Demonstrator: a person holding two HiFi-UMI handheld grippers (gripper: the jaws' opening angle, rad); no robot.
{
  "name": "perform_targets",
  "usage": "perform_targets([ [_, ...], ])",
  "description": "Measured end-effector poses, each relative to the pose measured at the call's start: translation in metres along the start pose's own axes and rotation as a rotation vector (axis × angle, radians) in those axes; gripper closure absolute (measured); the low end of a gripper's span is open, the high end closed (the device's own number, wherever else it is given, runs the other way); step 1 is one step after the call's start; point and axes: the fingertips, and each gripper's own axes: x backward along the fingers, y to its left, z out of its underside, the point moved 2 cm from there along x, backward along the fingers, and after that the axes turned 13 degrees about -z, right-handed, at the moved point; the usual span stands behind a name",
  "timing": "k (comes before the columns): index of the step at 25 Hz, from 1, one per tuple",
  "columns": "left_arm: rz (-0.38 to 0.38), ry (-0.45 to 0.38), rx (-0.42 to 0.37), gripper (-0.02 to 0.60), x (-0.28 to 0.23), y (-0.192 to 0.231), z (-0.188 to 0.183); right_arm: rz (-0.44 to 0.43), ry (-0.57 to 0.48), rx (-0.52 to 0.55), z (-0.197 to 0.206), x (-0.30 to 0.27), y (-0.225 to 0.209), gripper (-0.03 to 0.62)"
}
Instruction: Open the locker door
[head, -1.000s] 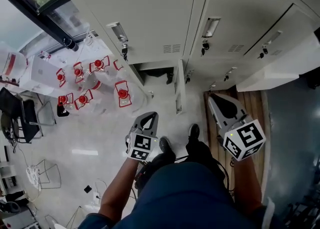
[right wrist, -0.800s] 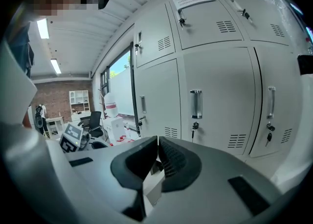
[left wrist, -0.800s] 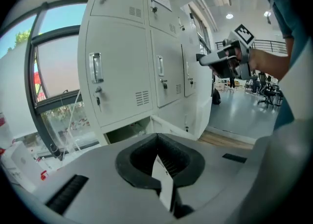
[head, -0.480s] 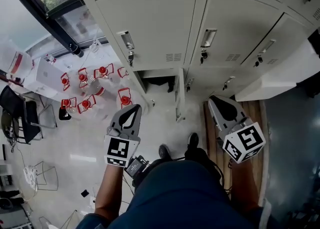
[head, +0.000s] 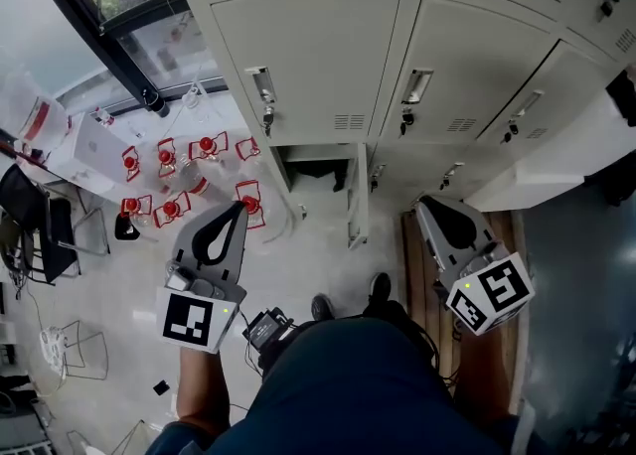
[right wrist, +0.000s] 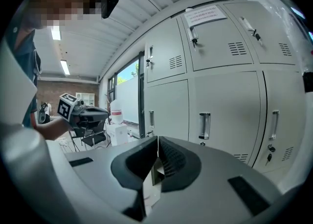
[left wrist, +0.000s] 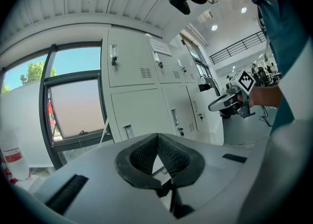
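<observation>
Grey locker doors (head: 308, 56) fill the far side of the head view, each with a recessed handle (head: 261, 84) and a key lock below it. My left gripper (head: 239, 207) is shut and empty, held in the air short of the left locker column; in the left gripper view its jaws (left wrist: 157, 135) point at a lower door (left wrist: 139, 113). My right gripper (head: 421, 201) is also shut and empty, and faces a door with an upright handle (right wrist: 204, 125) in the right gripper view, jaws (right wrist: 157, 139) together. Neither gripper touches a locker.
One bottom locker (head: 316, 163) stands open, its door (head: 355, 195) swung towards me. Several red-topped clear containers (head: 189, 170) sit on the floor at left, by a window frame (head: 99, 36). A black chair (head: 40, 229) is far left. Wooden boards (head: 502, 215) lie at right.
My left gripper has moved to the left and risen towards the lockers. The view has shifted so the lockers sit lower in frame. The right gripper has barely moved.
</observation>
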Motion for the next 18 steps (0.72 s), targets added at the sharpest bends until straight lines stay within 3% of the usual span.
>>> perform_targets([
  [5, 0.0, -0.029, 0.038, 0.566, 0.015, 0.018, -0.021, 0.0, -0.003, 0.021, -0.008, 0.002, 0.009, 0.557],
  [18, 0.018, -0.043, 0.007, 0.566, 0.032, 0.026, -0.026, 0.002, -0.002, 0.086, -0.023, 0.008, 0.028, 0.559],
])
